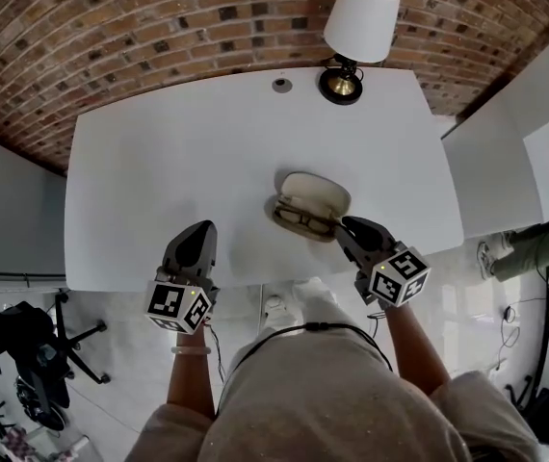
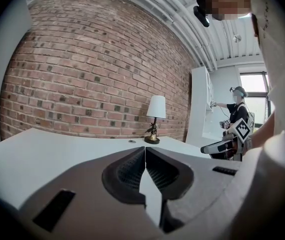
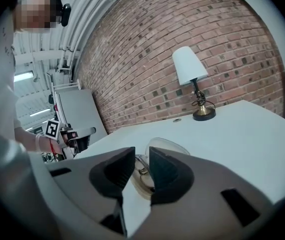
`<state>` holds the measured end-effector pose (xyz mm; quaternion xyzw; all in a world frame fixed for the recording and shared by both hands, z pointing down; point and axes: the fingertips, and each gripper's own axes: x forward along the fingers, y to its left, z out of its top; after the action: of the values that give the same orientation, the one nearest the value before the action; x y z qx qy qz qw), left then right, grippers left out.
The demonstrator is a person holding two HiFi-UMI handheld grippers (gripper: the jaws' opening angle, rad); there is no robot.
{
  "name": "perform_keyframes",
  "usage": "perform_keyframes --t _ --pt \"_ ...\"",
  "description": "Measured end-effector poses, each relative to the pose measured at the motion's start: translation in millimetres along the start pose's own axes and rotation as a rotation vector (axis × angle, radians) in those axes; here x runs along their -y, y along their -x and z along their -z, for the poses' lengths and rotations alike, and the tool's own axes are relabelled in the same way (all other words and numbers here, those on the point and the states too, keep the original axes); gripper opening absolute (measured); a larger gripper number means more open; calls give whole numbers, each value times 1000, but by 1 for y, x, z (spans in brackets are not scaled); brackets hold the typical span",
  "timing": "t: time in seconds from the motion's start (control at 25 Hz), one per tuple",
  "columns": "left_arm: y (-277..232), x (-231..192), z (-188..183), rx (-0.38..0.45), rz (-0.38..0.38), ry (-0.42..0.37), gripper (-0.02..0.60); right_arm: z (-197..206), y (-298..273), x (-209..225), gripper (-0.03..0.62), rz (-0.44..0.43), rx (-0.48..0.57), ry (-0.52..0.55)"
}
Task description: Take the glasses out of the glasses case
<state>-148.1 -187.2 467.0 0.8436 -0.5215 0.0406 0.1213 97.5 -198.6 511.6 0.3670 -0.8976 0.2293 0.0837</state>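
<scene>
An open beige glasses case [image 1: 311,203] lies on the white table [image 1: 178,152], right of centre near the front edge. Dark-framed glasses [image 1: 301,221] rest in its lower half. My right gripper [image 1: 344,225] sits just right of the case's front end, jaws open with nothing between them. In the right gripper view the case lid [image 3: 166,146] and the glasses [image 3: 142,172] show through the gap just past the right gripper [image 3: 141,156]. My left gripper [image 1: 200,229] rests at the table's front edge, well left of the case. In its own view the left gripper [image 2: 145,151] is shut and holds nothing.
A lamp [image 1: 359,32] with a white shade stands at the table's back right, a small round grommet [image 1: 281,85] beside it. White cabinets [image 1: 506,152] stand to the right, an office chair [image 1: 34,354] on the floor at left. Another person [image 2: 238,111] stands by the cabinets.
</scene>
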Motion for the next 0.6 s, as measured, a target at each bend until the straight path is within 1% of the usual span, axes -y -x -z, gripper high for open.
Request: perform_keyframes --t 0.08,0.24,0.4,0.6 --pt "-5 -3 -2 2 -10 7 6 -3 -10 0 92 -28 -32 24" --pt "-19 -4 3 -2 -21 25 6 -1 -27 1 92 -85 -118 106" --pt "-30 0 8 -13 -16 34 6 8 -43 -3 95 -135 -218 158" --pt "-41 3 16 -31 -13 38 6 24 -60 -2 101 -173 -351 208"
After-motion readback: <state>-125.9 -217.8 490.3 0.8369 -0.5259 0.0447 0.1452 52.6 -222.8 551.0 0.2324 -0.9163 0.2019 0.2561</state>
